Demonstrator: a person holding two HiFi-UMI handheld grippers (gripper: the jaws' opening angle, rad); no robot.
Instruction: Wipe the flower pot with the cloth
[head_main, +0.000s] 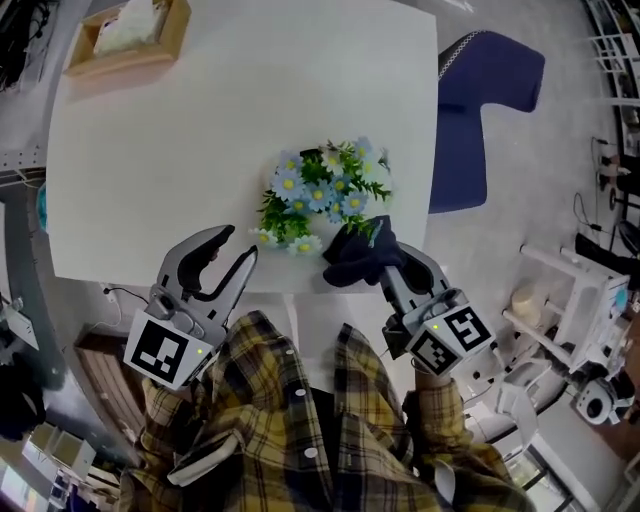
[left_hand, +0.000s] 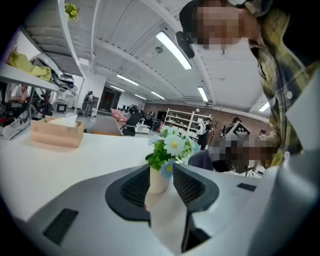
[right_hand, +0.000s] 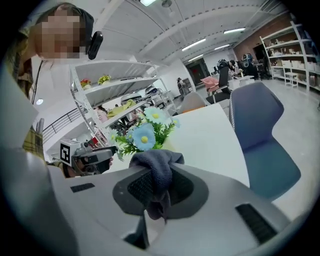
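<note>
Flower pot (left_hand: 159, 181), white and filled with blue and white daisies (head_main: 322, 195), stands near the front edge of a white table (head_main: 200, 130). Left gripper (head_main: 222, 262) hovers at that edge, jaws apart, holding nothing. Right gripper (head_main: 388, 255) is clamped on a dark cloth (head_main: 352, 257) just beside the daisies.

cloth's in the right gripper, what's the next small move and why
Probably ease the left gripper forward around the flower pot and close on it to steady it. Its jaws stand apart with the pot framed ahead, untouched, while the right gripper pinches the cloth beside the flowers.
</note>
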